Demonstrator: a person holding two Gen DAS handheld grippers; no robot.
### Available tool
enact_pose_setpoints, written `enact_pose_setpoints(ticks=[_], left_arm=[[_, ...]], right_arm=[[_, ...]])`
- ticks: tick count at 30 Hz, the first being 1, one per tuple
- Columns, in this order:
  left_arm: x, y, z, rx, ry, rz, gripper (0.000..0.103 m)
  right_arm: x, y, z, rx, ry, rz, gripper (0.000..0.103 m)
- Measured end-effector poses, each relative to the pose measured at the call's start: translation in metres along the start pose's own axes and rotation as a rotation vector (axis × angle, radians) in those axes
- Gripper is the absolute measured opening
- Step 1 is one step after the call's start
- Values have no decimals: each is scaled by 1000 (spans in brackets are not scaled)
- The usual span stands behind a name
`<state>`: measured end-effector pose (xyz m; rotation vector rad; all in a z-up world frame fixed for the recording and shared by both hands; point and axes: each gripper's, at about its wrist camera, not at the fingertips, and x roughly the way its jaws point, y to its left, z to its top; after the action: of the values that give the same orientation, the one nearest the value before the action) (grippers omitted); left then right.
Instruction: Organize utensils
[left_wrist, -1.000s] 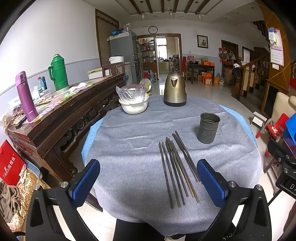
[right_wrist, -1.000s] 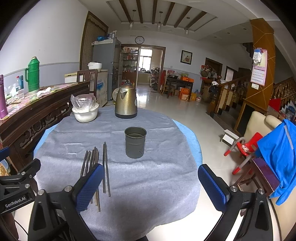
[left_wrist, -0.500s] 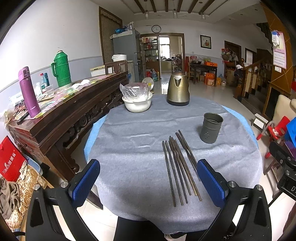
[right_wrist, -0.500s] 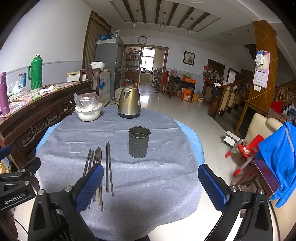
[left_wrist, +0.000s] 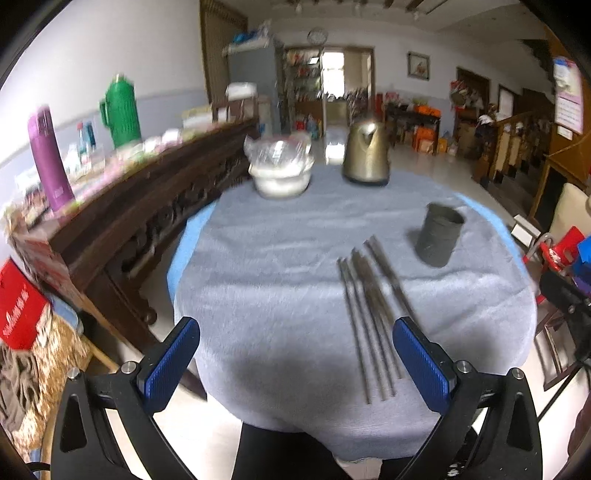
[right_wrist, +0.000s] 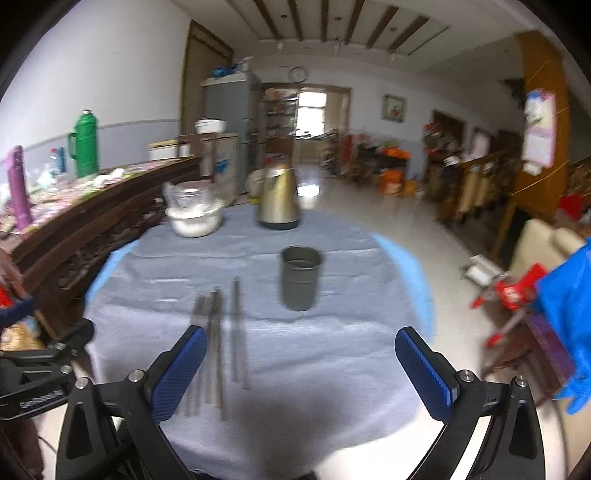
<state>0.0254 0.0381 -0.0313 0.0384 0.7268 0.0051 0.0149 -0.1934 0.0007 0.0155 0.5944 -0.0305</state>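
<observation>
Hovering wide open and empty over the grey-clothed table, left gripper and right gripper face chopsticks beside a metal holder.

A: What fills the left of the frame?
B: A dark carved wooden sideboard along a pale wall, a green thermos and purple flask on top

A: And the far end?
B: A bright doorway at upper centre, a round clock above it, a grey fridge to its left

A: Overhead?
B: Dark wooden ceiling beams; glossy pale floor at centre right, a wooden stair railing on the right
</observation>
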Motion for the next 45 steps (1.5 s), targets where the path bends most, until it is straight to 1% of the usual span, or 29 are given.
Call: enact_pose_setpoints(ticks=[1, 2, 4, 6, 7, 8, 9, 10, 11, 12, 13, 14, 15, 19, 22, 26, 30, 35, 38, 41, 42, 43, 44, 45], left_arm=[[10, 7, 0, -18, 24, 0, 103], [20, 16, 0, -41, 49, 3, 103], [37, 31, 1, -80, 87, -10, 102], [49, 38, 0, -102, 109, -30, 95], [56, 40, 0, -106, 123, -40, 85], [64, 39, 1, -103, 143, -57, 76], [71, 36, 2, -96, 158, -76, 73], [79, 33, 4, -87, 172, -98, 66], [88, 29, 5, -76, 188, -121, 59], [95, 24, 7, -66, 200, -140, 56], [103, 19, 8, -57, 213, -160, 50], [112, 15, 10, -49, 229, -179, 47], [122, 11, 12, -43, 247, -192, 46], [157, 3, 22, -57, 311, -239, 46], [183, 3, 34, -80, 343, -267, 46], [210, 0, 46, -110, 387, -316, 46], [232, -3, 51, -119, 439, -341, 46], [240, 2, 50, -123, 463, -380, 46], [240, 6, 52, -122, 465, -409, 46], [241, 7, 56, -116, 470, -433, 46], [242, 7, 57, -111, 473, -440, 46], [243, 6, 58, -106, 477, -445, 46], [245, 5, 59, -101, 483, -453, 46], [246, 4, 60, -99, 489, -465, 46]], right_arm=[[11, -1, 2, 15, 21, 43, 103], [27, -1, 5, 36, 45, 111, 103], [52, 1, 8, 55, 67, 194, 101], [78, 5, 9, 45, 114, 224, 95], [90, 10, 9, 34, 126, 249, 88], [100, 15, 10, 25, 138, 266, 76], [116, 18, 7, 3, 176, 258, 69], [133, 20, 4, -7, 222, 253, 56], [151, 22, 2, -2, 261, 262, 49], [163, 21, 0, 19, 291, 274, 41], [174, 19, -2, 38, 314, 278, 39], [186, 16, -4, 60, 334, 278, 39], [199, 14, -6, 80, 347, 279, 39], [223, 4, -6, 132, 372, 305, 39], [235, 9, 5, 107, 375, 309, 39], [254, 26, 27, 55, 385, 303, 39], [282, 36, 39, 30, 424, 266, 39], [324, 49, 44, 31, 496, 212, 39], [340, 55, 45, 29, 520, 172, 39], [355, 58, 45, 50, 546, 156, 39], [360, 58, 45, 56, 557, 153, 32], [363, 58, 45, 57, 566, 154, 19], [364, 58, 45, 57, 567, 153, 10], [364, 58, 45, 57, 556, 148, 8]])
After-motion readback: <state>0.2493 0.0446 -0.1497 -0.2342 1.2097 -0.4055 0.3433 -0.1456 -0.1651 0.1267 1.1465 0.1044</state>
